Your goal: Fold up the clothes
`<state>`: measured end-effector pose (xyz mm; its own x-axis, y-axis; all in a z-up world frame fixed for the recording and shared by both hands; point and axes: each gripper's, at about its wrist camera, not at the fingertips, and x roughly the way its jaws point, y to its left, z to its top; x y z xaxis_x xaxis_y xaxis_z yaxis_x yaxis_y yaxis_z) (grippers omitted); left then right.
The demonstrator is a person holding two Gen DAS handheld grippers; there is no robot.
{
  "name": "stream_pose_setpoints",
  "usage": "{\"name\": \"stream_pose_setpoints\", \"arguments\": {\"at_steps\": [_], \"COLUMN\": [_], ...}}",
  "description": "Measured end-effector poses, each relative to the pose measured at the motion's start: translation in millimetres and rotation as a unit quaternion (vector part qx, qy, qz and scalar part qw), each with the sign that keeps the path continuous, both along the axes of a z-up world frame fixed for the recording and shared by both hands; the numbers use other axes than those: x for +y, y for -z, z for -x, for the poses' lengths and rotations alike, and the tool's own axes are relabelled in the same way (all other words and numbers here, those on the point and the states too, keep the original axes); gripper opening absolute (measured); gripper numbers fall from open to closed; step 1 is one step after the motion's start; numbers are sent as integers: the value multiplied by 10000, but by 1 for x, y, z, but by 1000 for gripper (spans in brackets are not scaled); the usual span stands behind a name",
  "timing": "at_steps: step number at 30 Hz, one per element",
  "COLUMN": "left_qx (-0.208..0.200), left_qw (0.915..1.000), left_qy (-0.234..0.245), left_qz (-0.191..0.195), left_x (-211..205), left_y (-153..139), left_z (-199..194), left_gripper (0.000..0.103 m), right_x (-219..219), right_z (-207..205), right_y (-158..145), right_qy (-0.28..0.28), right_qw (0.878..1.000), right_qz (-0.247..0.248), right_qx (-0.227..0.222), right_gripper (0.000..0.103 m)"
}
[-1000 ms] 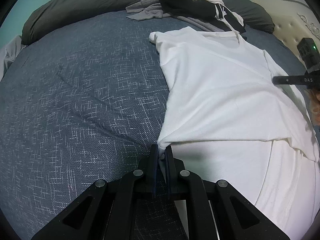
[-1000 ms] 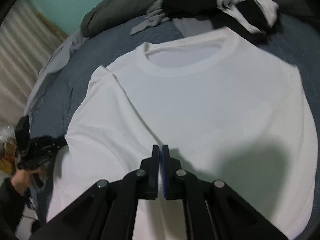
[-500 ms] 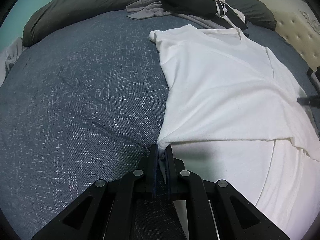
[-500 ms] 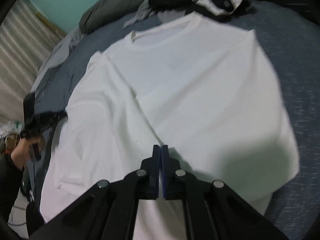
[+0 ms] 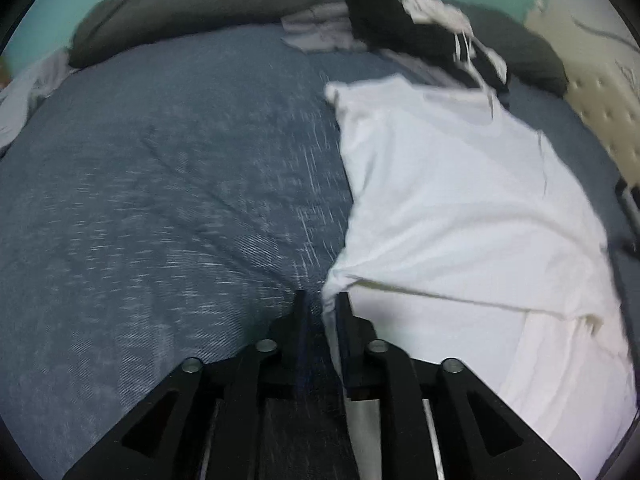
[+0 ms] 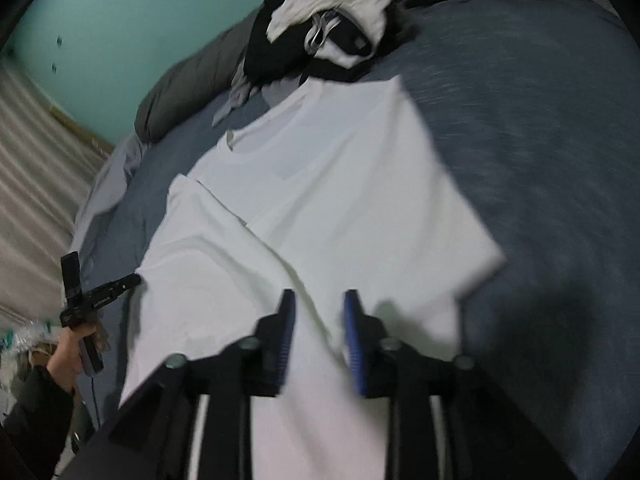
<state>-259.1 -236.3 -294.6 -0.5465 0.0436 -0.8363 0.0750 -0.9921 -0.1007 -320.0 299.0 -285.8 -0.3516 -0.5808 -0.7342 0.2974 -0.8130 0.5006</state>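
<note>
White shirt [image 5: 460, 208] spread flat on the blue bed [image 5: 160, 200], sides folded in, left gripper [image 5: 320, 300] opened a little around a shirt corner, right gripper [image 6: 318, 300] opened wide above the shirt, nothing held.

1. The white T-shirt [image 5: 460, 208] is soft matt knit cloth, smooth over most of its surface and creased along the folded sleeve edge.
2. The blue bedspread [image 5: 168, 200] is a woven cloth with a flecked, slightly rough-looking texture (motion blur smears the pattern).
3. The left gripper [image 5: 321, 312] has matt black plastic arms with small, dull metal bolt heads.
4. The right gripper [image 6: 318, 328] is the same matt black plastic, its fingers lined with blue ribbed pads [image 6: 354, 344].
5. The dark pillow [image 5: 200, 4] looks like plain matt fabric.
6. The clothes pile [image 6: 320, 36] is black and white cloth, limp and crumpled.
</note>
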Motion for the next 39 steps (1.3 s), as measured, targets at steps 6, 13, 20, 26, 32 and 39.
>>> {"name": "stream_pose_setpoints", "arguments": {"at_steps": [6, 13, 20, 26, 32, 39], "left_qx": [290, 321, 317, 190, 83, -97], "left_qw": [9993, 9983, 9969, 9971, 9975, 9980], "left_qy": [5, 265, 311, 360, 430, 535], "left_qz": [-236, -395, -652, -641, -553, -315], "left_x": [22, 71, 104, 119, 130, 137], "left_y": [-28, -46, -43, -40, -38, -34], "left_z": [-43, -85, -110, -110, -107, -96], "left_gripper": [20, 21, 22, 23, 23, 23], "right_x": [34, 21, 18, 12, 24, 43], "right_z": [-71, -122, -136, -129, -138, -141], "right_y": [-1, 31, 47, 49, 40, 39], "right_qy": [100, 288, 734, 690, 631, 623], "right_qw": [9990, 9958, 9928, 9938, 9925, 9884], "right_qz": [290, 363, 518, 599, 859, 1114], "right_qx": [-339, -784, -797, -641, -603, -818], "right_gripper": [28, 33, 37, 9, 2, 2]}}
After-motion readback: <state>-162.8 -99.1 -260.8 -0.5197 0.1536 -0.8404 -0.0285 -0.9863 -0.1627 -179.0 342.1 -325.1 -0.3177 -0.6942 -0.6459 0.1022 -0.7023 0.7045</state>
